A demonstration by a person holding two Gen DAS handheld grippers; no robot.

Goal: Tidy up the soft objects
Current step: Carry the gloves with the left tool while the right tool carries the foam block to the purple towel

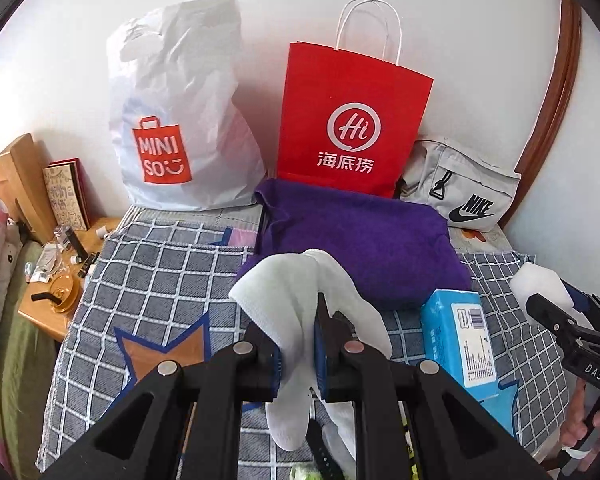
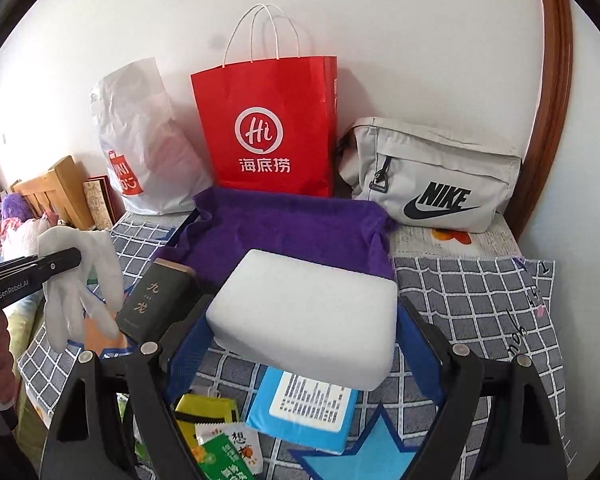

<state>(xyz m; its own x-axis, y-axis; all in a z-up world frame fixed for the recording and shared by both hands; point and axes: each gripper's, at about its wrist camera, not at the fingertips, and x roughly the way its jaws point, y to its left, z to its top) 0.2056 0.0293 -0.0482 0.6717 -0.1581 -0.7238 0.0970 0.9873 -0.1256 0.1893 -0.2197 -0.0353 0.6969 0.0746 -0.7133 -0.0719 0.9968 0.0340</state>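
Note:
A white cloth glove (image 1: 284,280) hangs from my left gripper (image 1: 296,320), which is shut on it above the checked bedcover (image 1: 160,280). In the right wrist view the same glove (image 2: 72,276) dangles at the left edge from that gripper (image 2: 60,258). My right gripper (image 2: 304,304) stands wide, its blue pads pressed on both sides of a white sponge block (image 2: 308,320) lifted off the bed. A purple towel (image 1: 360,240) lies ahead of both grippers, with the block hovering at its near edge (image 2: 284,224).
Against the wall stand a white Miniso bag (image 1: 180,120), a red paper bag (image 1: 352,120) and a grey Nike pouch (image 1: 460,196). A blue tissue pack (image 2: 300,412), a dark box (image 2: 152,300) and snack packets (image 2: 220,440) lie on the bed. A cluttered bedside table (image 1: 60,280) sits left.

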